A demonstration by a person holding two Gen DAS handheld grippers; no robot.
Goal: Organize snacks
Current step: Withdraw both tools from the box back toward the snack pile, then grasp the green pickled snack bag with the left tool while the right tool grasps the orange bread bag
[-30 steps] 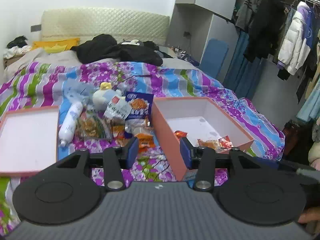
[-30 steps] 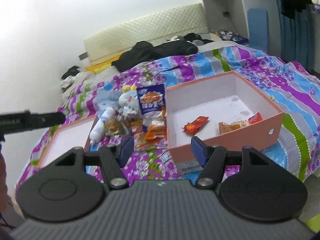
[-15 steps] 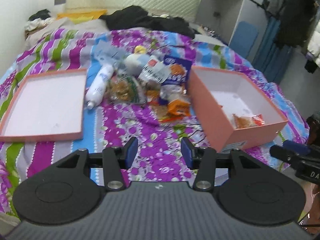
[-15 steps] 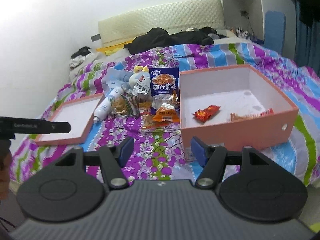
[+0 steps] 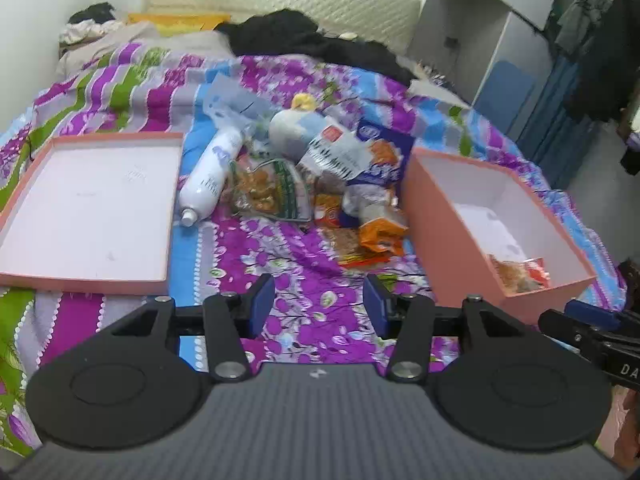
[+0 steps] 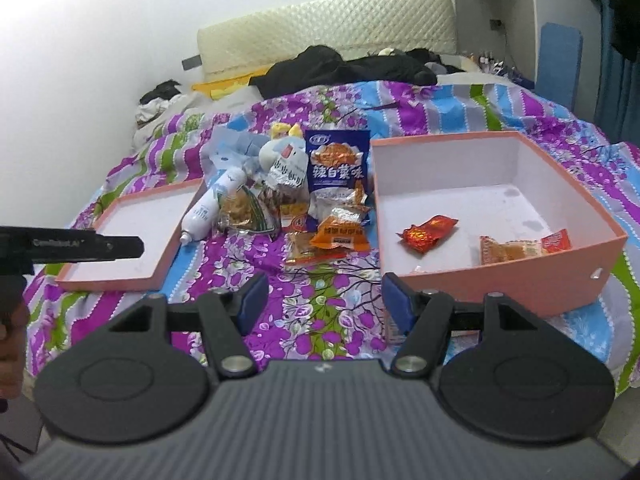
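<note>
A pile of snacks lies on the flowered bedspread: a blue packet (image 6: 337, 164), an orange packet (image 6: 340, 232), a clear bag of fried pieces (image 6: 242, 210) and a white bottle (image 6: 208, 204). To their right a pink box (image 6: 576, 200) holds a red packet (image 6: 428, 234) and an orange-red packet (image 6: 516, 250). In the left wrist view the pile (image 5: 320, 184) sits between the box (image 5: 444, 216) and its lid (image 5: 24, 276). My left gripper (image 5: 319, 306) and right gripper (image 6: 322, 300) are open and empty, above the bedspread in front of the pile.
The pink lid (image 6: 80, 280) lies open-side up left of the pile. Black clothes (image 6: 344, 66) lie near the headboard. A plush toy (image 6: 280, 148) sits behind the snacks. A wardrobe and hanging coats (image 5: 600, 40) stand to the right.
Both grippers have pulled back and risen, so the pile, box and lid show from higher up. The left view has swung left. Both jaws stay open and nothing was picked up.
</note>
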